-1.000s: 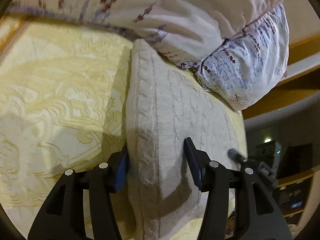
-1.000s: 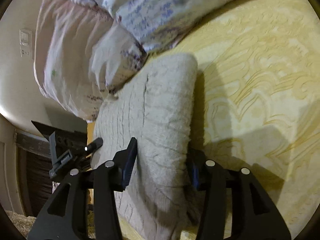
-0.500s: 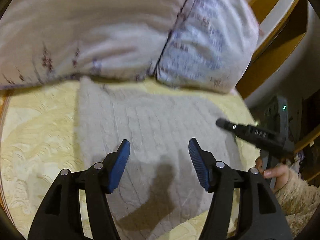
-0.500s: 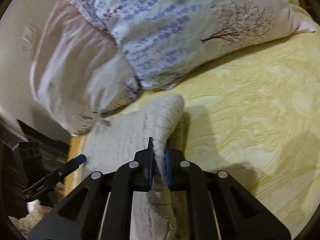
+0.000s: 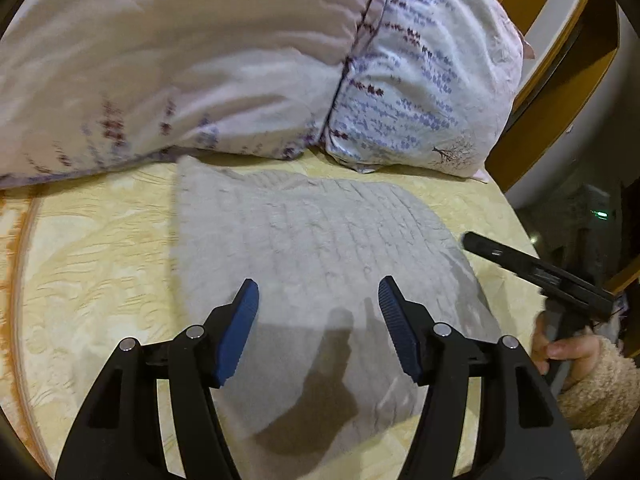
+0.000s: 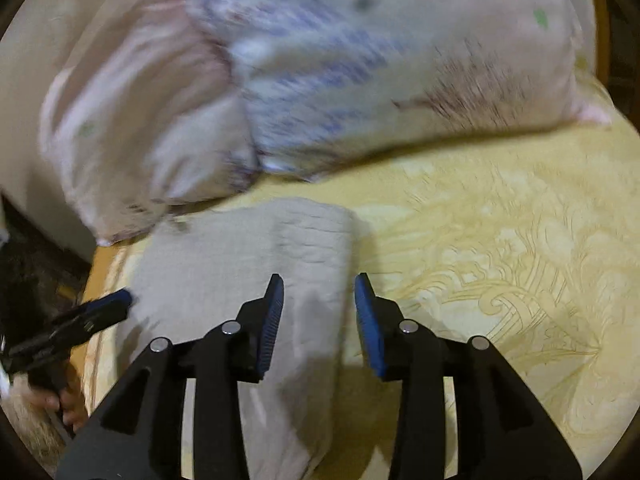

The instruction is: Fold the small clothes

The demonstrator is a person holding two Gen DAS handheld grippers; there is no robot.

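Observation:
A folded grey cable-knit garment (image 5: 316,248) lies flat on the yellow patterned bedspread (image 5: 92,248), just below the pillows. My left gripper (image 5: 318,296) is open and empty, hovering above the garment's near half. In the right wrist view the same garment (image 6: 240,256) lies left of centre. My right gripper (image 6: 319,292) is open and empty above the garment's right folded edge. The right gripper also shows at the right of the left wrist view (image 5: 536,272), held in a hand. The left gripper shows at the left edge of the right wrist view (image 6: 76,320).
Two floral pillows (image 5: 248,60) lie along the far side of the bed, one touching the garment's far edge. A wooden headboard (image 5: 560,76) stands at the right. The bed's edge (image 6: 100,276) is left of the garment. Open bedspread (image 6: 500,260) stretches to the right.
My right gripper was shut on the garment's folded edge half a second ago; it has let go and opened. Both grippers have pulled back and risen above the garment, which now lies flat.

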